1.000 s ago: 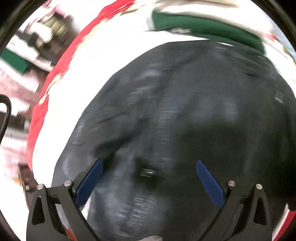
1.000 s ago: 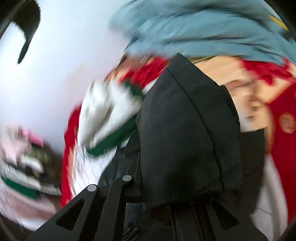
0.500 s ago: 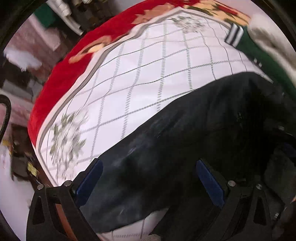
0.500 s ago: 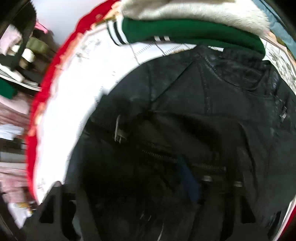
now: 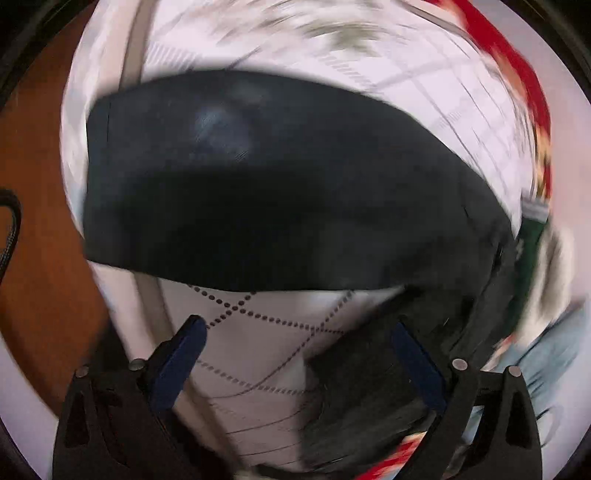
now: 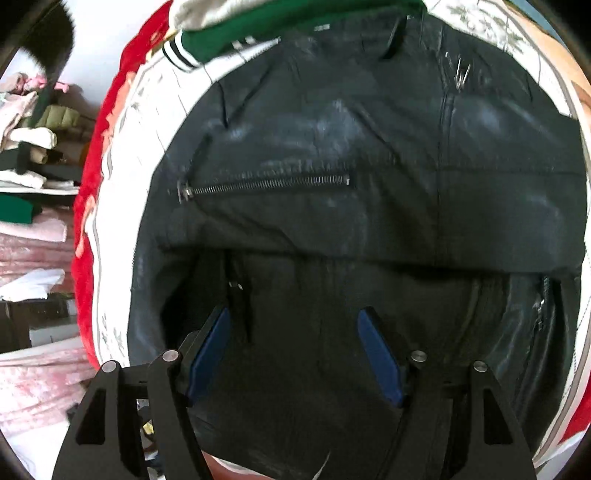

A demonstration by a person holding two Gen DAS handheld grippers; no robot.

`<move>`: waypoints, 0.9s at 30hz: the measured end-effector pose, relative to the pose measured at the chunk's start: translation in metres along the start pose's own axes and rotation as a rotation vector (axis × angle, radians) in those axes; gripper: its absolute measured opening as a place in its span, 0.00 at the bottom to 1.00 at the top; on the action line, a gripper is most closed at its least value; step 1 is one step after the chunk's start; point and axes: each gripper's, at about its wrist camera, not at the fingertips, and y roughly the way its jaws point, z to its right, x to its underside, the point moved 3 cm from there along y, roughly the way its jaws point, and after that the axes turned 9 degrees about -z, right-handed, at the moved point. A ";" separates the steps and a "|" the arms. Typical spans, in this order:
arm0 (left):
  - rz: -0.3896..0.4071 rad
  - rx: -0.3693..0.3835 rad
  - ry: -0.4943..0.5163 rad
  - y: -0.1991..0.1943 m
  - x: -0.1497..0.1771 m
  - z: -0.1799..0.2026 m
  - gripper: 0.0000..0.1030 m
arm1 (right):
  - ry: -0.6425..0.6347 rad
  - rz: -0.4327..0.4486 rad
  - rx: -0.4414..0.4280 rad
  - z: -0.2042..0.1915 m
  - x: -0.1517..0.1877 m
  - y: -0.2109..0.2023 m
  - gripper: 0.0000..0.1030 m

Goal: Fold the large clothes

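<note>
Jacket (image 5: 280, 192) first: in the left wrist view we see one black sleeve or panel of it lying flat across a white quilt (image 5: 266, 332) with dotted diamond stitching, spread so that it can be folded over. Our left tool (image 5: 295, 365) hangs over bare quilt just short of that panel, its two blue pads wide apart but closing, with nothing pressed between them. A darker bunch of the jacket sits by the right pad; whether it touches we cannot tell. One red blanket (image 5: 532, 122) edges the quilt, and one green-and-white garment (image 5: 532, 240) lies at the far right. This view is blurred.

In the right wrist view the jacket (image 6: 369, 166) fills the frame, laid on the same quilt (image 6: 122, 221), front up, with one zipped pocket (image 6: 266, 182) across the chest and a second zipper (image 6: 543, 306) at the right edge. One fold already crosses the middle, which we judge leaves the lower half to be tucked. Our right tool (image 6: 293, 350) hovers over the dark lower part, two pads apart and gripping nothing. One green garment (image 6: 280, 29) sits just beyond the collar, out of the way. A pile of clothes (image 6: 29, 155), too jumbled to count, is stacked at the left.
</note>
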 end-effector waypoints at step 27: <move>0.384 0.446 -0.044 -0.049 -0.148 0.016 0.19 | -0.008 -0.024 -0.015 -0.015 0.011 0.039 0.71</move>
